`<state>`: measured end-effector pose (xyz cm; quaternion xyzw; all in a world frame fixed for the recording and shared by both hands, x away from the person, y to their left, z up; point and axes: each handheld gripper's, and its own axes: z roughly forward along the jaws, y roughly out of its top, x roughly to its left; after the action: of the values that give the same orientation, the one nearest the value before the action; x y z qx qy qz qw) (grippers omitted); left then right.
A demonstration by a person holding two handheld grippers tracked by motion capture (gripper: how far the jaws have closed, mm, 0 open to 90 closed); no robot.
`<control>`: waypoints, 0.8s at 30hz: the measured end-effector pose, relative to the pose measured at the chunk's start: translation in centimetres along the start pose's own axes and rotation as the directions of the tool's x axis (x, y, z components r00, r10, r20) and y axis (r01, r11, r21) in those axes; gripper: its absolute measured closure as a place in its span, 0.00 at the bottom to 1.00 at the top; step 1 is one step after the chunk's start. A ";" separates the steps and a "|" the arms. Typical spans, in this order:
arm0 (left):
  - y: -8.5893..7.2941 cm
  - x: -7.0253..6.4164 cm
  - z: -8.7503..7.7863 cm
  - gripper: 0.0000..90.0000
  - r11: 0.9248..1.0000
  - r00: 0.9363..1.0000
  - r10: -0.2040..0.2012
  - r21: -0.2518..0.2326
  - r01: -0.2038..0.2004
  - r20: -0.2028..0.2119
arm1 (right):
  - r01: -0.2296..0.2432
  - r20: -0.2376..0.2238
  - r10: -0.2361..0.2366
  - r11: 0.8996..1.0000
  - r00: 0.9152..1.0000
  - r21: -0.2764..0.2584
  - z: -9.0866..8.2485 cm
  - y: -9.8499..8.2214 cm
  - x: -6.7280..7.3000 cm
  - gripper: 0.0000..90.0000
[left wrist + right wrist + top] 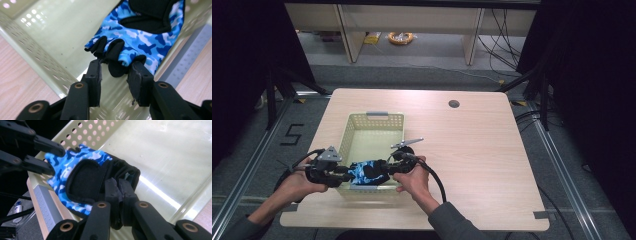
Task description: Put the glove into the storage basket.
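A fingerless glove [362, 172] in blue camouflage with a black palm patch hangs over the near end of a pale perforated basket [374, 120]. My right gripper [385, 167] is shut on the glove's black cuff; the right gripper view has its jaws [119, 182] pinched on the cuff edge of the glove [75, 167]. My left gripper [343, 175] is open at the finger end. In the left gripper view its jaws [116, 63] stand apart, with a black finger stub of the glove [145, 37] between the tips. The left gripper [48, 157] also appears across the glove.
The basket stands on a light wooden table [472, 165], with its inside bare [62, 27] and a grey handle tab on its near wall [46, 205]. A round cable hole [454, 104] lies at the table's far right. Metal floor rails run along both sides.
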<state>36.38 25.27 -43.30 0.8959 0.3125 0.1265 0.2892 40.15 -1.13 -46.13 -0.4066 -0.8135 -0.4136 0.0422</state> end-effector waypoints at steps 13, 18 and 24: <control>0.7 -0.5 -1.0 0.67 1.000 1.000 -0.002 -0.025 0.002 -0.010 | 0.000 0.017 0.000 1.000 1.000 -0.001 0.0 -0.1 0.1 0.97; 0.6 -0.7 -1.1 0.63 1.000 1.000 0.002 -0.023 -0.002 -0.003 | 0.016 0.029 -0.017 1.000 0.999 0.013 -0.1 -0.1 0.1 0.96; 0.7 -1.7 -1.3 0.51 0.999 0.999 -0.031 -0.041 0.031 -0.008 | 0.037 0.051 -0.039 0.998 0.998 0.042 -0.2 -0.2 0.3 0.94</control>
<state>34.93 24.32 -41.89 0.8842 0.3251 0.1324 0.3082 39.74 -1.16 -46.07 -0.4007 -0.8303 -0.3868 0.0217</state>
